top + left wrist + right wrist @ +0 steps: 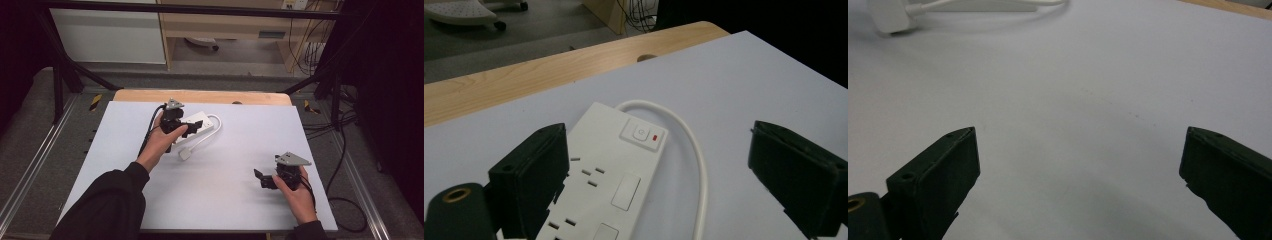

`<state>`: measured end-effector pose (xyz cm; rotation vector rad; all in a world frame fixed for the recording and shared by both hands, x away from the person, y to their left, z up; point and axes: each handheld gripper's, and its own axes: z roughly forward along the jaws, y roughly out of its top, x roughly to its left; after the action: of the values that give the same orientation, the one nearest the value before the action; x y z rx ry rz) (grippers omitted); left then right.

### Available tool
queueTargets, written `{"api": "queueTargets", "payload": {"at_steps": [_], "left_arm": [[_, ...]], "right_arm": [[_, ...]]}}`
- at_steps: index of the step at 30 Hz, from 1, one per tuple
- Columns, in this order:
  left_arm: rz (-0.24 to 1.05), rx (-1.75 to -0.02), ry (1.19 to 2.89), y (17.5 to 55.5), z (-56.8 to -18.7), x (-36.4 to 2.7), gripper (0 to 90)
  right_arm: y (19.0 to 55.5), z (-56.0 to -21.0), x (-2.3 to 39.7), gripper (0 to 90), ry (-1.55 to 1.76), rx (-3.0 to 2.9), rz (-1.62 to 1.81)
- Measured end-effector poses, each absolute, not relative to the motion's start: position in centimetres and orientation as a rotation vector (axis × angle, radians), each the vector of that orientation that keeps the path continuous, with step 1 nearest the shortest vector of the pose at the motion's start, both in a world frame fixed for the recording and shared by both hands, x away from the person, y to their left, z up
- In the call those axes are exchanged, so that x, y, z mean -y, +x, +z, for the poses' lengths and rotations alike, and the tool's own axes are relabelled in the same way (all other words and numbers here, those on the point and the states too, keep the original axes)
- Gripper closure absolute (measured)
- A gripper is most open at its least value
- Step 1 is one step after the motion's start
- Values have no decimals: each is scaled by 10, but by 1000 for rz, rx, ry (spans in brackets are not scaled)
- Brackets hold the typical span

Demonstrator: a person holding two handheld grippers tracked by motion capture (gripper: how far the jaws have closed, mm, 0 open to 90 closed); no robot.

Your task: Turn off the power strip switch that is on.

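Observation:
A white power strip (199, 127) lies at the back middle of the white table top (220, 200). Its white cable (212, 131) loops round to a white plug (185, 154) lying nearer the front. My left gripper (192, 125) hovers at the strip, open. In the left gripper view (664, 185) the strip (609, 170) with its switch (643, 135) lies between the wide jaws, the left one over its edge. My right gripper (260, 177) is open above bare table at the front right. The right gripper view (1078, 185) has the plug (885, 20) far off.
A wooden strip (200, 96) borders the table's far edge. Black frame bars (65, 70) stand at the back corners. Cables (345, 165) trail on the floor to the right. A wooden cabinet (225, 25) stands beyond the table.

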<state>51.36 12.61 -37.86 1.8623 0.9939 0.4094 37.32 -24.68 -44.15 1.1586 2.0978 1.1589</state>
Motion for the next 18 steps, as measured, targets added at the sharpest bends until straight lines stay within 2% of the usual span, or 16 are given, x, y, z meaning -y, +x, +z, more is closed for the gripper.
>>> {"api": "queueTargets", "payload": {"at_steps": [18], "left_arm": [[423, -949, 1862, 483, -352, -151, 80]], "right_arm": [[373, -440, 247, 28, 1161, -2088, 1166]]}}
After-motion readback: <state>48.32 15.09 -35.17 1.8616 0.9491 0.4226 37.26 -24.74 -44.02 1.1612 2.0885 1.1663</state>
